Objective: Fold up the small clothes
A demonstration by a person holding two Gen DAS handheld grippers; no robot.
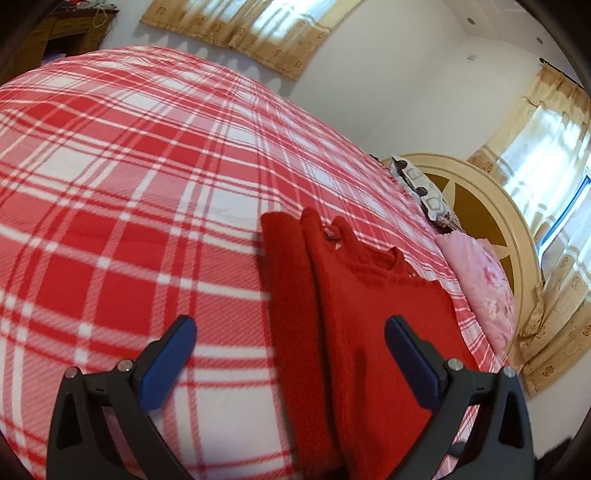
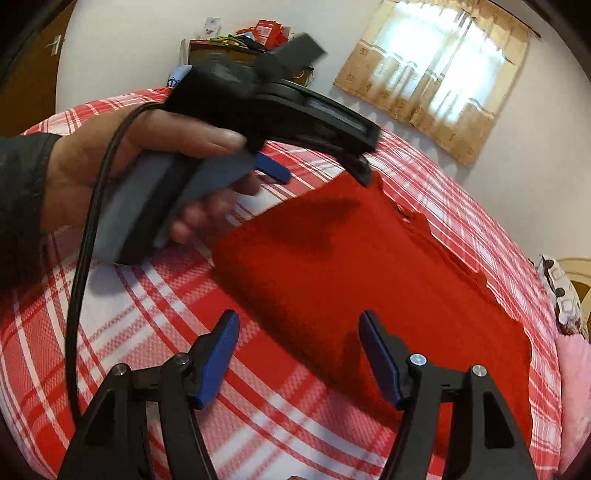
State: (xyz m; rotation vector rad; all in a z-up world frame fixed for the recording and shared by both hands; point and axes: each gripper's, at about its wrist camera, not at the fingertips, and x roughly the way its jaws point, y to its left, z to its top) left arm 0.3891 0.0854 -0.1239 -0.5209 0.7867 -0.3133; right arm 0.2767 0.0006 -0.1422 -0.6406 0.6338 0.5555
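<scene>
Red sweater (image 2: 369,288) lies partly folded on the bed (image 1: 110,166), near the headboard end. Left gripper (image 1: 290,328) and right gripper (image 2: 299,325) hover above it, jaws apart, empty. Next: pinch both hem corners evenly and fold flat.

The red garment (image 1: 354,332) runs off the left wrist view at 6 o'clock, its hem unseen. In the right wrist view the left gripper (image 2: 317,173) is motion-blurred; one blue finger (image 2: 271,168) shows, the other hidden behind its body. Clutter (image 2: 258,35) at 12 o'clock is too small to identify.
</scene>
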